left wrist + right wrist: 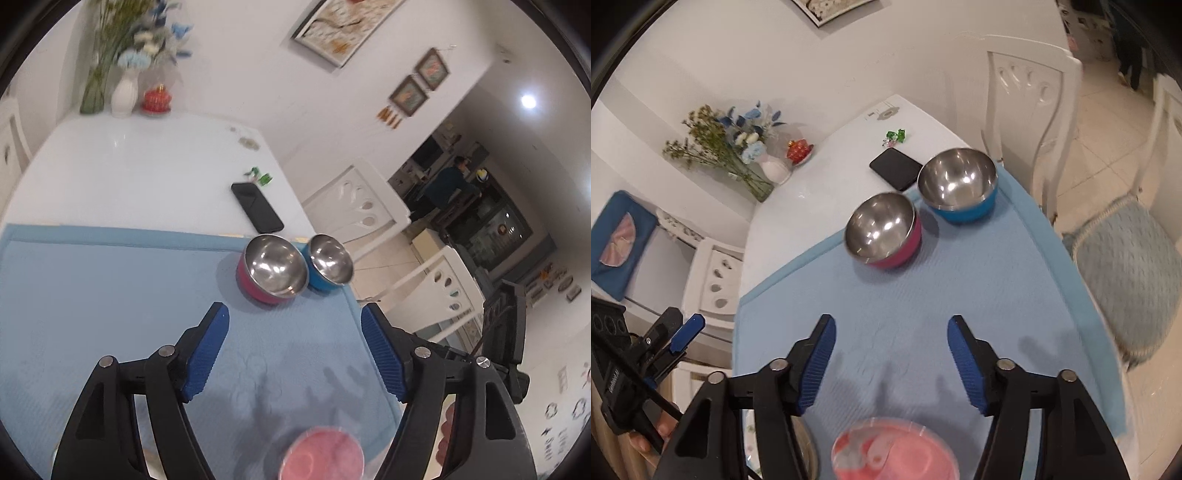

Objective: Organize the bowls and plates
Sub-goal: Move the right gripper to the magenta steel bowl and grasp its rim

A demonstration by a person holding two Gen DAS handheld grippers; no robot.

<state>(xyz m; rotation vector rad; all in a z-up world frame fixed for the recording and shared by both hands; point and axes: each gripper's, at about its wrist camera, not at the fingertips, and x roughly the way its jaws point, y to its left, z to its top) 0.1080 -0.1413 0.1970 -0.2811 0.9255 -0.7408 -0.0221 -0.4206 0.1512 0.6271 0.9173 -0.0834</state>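
A: so where's the dishware at?
B: two steel-lined bowls, both upright and side by side at the far right: the pink bowl on the left, the blue bowl on the right. A pink plate is blurry at the near edge.

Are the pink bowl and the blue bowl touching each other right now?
Apart. The right wrist view shows a strip of blue mat between the pink bowl and the blue bowl; the left wrist view overlaps them, so it cannot settle it.
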